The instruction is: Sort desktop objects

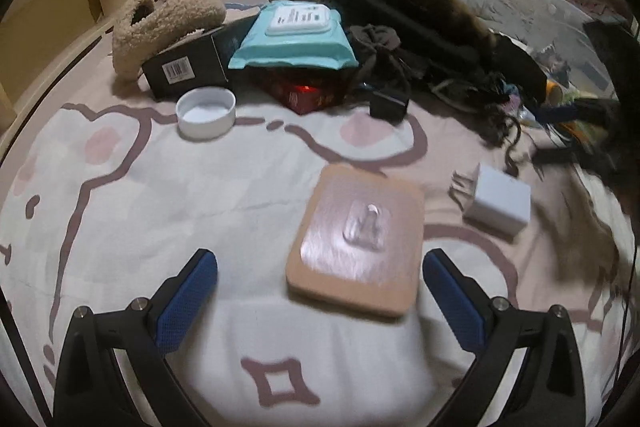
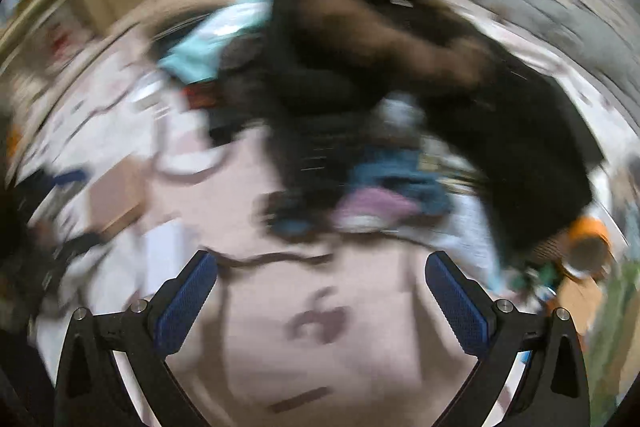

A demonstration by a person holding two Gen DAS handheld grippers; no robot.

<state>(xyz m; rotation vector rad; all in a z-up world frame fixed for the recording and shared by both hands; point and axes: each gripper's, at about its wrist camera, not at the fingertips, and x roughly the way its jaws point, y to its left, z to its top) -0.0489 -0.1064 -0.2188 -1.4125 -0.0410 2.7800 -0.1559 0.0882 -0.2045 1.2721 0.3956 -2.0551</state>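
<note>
An approach step appears to be in hand, with nothing yet gripped. Taking the tan pad (image 1: 356, 239) as landmark: up to its left a white cap (image 1: 206, 113) is seen on the bed (image 1: 120, 211); the left hand-held gripper (image 1: 320, 291) is held open, the pad's near edge lying between its jaws; a white charger (image 1: 498, 199) lies just to the pad's right, prongs pointing toward it. The pad lies flat, its long axis running away and slightly right. Next, a lowering and closing over the pad's edge would be called for. The right hand-held gripper (image 2: 322, 293) is open and empty, its view blurred.
</note>
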